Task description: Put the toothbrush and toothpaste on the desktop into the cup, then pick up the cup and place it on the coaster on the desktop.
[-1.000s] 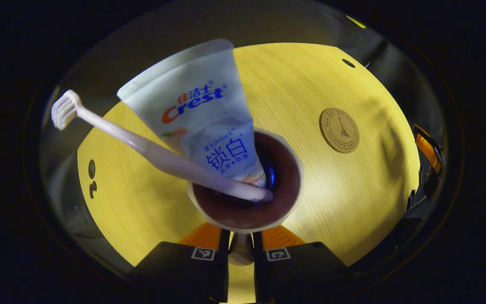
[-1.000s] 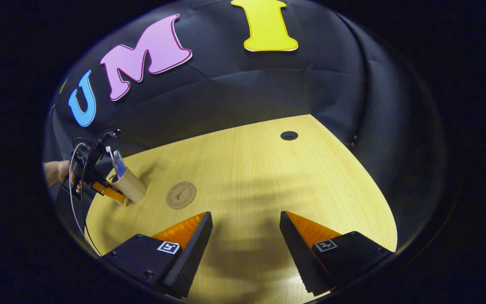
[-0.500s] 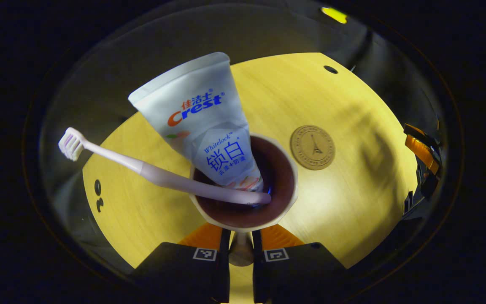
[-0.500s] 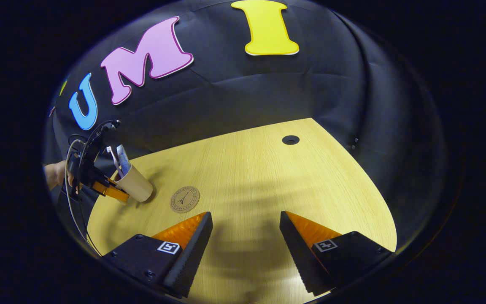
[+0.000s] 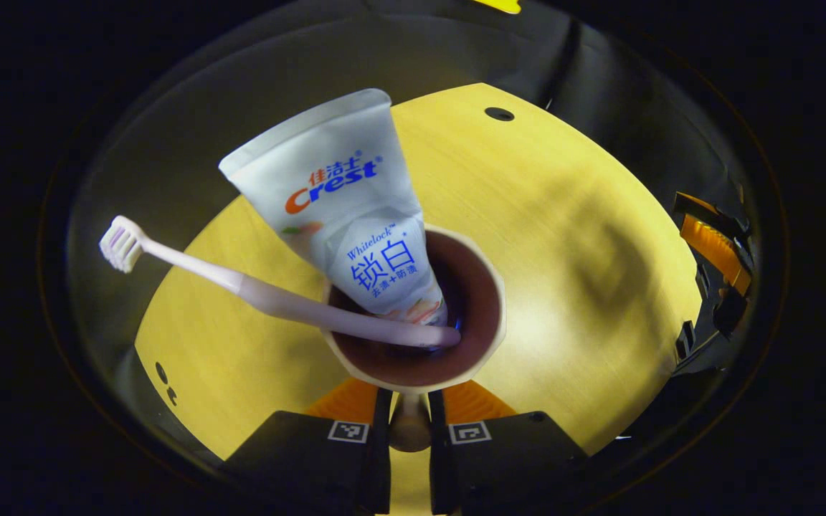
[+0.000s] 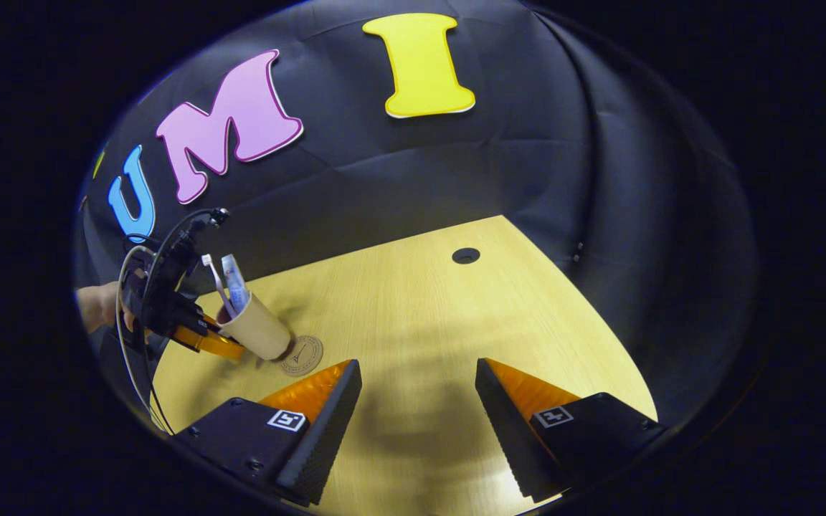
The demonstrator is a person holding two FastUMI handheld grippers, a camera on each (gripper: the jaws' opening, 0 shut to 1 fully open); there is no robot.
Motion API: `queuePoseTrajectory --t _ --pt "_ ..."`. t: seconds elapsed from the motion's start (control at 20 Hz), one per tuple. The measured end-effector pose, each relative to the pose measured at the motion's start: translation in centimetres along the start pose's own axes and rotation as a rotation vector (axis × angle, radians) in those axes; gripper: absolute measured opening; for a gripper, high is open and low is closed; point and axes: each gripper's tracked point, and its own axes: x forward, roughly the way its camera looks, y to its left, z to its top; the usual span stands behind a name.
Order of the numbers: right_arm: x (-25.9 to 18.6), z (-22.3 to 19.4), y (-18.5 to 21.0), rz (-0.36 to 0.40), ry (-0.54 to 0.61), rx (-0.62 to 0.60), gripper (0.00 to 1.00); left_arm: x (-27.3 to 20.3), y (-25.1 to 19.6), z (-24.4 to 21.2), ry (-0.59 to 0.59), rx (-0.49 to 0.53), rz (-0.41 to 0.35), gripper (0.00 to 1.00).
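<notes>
Since a moment ago we carry the cup (image 6: 255, 330), toothbrush (image 5: 255, 294) and toothpaste (image 5: 341, 208) inside, up to the coaster (image 6: 303, 355), left hand-held gripper (image 5: 409, 430) pinching its rim, right hand-held gripper (image 6: 420, 401) wide open and holding nothing, so only setting it squarely on the coaster seems left.

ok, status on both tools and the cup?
Left tool shut on cup, toothbrush and toothpaste inside. Cup at edge of coaster, tilted, not set down. Right tool open, idle over desktop. Nothing in the way.
</notes>
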Motion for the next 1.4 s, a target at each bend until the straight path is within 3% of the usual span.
queuePoseTrajectory --t 0.05,0.1,0.15,0.2,0.25,0.35,0.4,0.45,0.5,0.6,0.65,0.7,0.9,0.95,1.0,1.05,1.1,1.2,1.25,1.3,1.4 --pt "-0.3 0.2 -0.3 -0.007 -0.009 0.000 0.98 0.3 -0.8 0.5 0.001 0.009 -0.011 0.26" --pt "-0.6 0.2 -0.7 -0.014 -0.012 0.000 0.98 0.6 -1.7 0.9 0.003 0.015 -0.017 0.31" --pt "-0.8 0.2 -1.1 -0.021 -0.014 -0.001 0.98 1.0 -2.5 1.4 0.005 0.021 -0.019 0.26" --pt "-1.0 0.1 -1.5 -0.028 -0.015 0.000 0.98 1.5 -3.2 1.8 0.006 0.029 -0.019 0.31" --pt "-1.3 0.0 -1.8 -0.034 -0.014 0.005 0.98 1.7 -3.8 2.1 0.011 0.037 -0.018 0.26" --pt "-1.8 0.0 -2.1 -0.038 -0.017 0.020 0.98 1.9 -4.1 2.1 0.030 0.049 -0.011 0.26" --pt "-2.1 0.2 -2.4 -0.042 -0.023 0.023 0.91 1.9 -4.2 2.0 0.040 0.050 -0.003 0.26" --pt "-2.3 0.2 -2.6 -0.045 -0.030 0.022 0.91 2.3 -3.9 1.9 0.045 0.047 0.002 0.22" --pt "-2.5 0.1 -2.8 -0.049 -0.031 0.018 0.98 2.7 -3.6 1.9 0.048 0.042 0.004 0.26" --pt "-2.8 -0.1 -3.1 -0.051 -0.025 0.017 0.98 3.1 -3.4 1.9 0.052 0.035 0.009 0.27" --pt "-3.0 -0.2 -3.2 -0.052 -0.023 0.022 0.98 2.8 -3.4 2.0 0.048 0.035 0.011 0.22" --pt "-3.1 -0.2 -3.3 -0.052 -0.023 0.027 0.98 2.8 -3.4 1.8 0.051 0.034 0.014 0.28" --pt "-3.9 -0.4 -3.4 -0.056 -0.032 0.023 0.98 2.6 -3.6 2.1 0.029 0.006 0.034 0.35" --pt "-4.1 -0.4 -3.4 -0.056 -0.031 0.021 0.98 2.3 -3.7 2.3 0.012 -0.004 0.036 0.33" --pt "-4.3 -0.5 -3.3 -0.054 -0.032 0.020 0.98 2.1 -3.6 2.7 -0.010 -0.014 0.045 0.37" --pt "-4.5 -0.5 -3.0 -0.051 -0.034 0.019 0.98 1.8 -3.6 3.1 -0.035 -0.024 0.055 0.52" --pt "-4.8 -0.4 -2.8 -0.050 -0.037 0.016 0.91 1.5 -3.7 3.3 -0.061 -0.036 0.057 0.66" --pt "-5.5 -0.1 -2.1 -0.040 -0.048 0.009 0.91 0.0 -3.6 3.8 -0.139 -0.071 0.082 0.95" --pt "-5.8 -0.1 -1.7 -0.036 -0.053 -0.001 0.91 -1.1 -3.2 3.8 -0.194 -0.089 0.107 1.00" --pt "-6.3 0.0 -1.3 -0.034 -0.060 -0.015 0.98 -2.5 -3.0 3.7 -0.249 -0.120 0.135 0.99" --pt "-7.5 0.5 -0.3 -0.025 -0.079 -0.029 0.98 -5.8 -2.5 3.4 -0.367 -0.205 0.177 0.99"
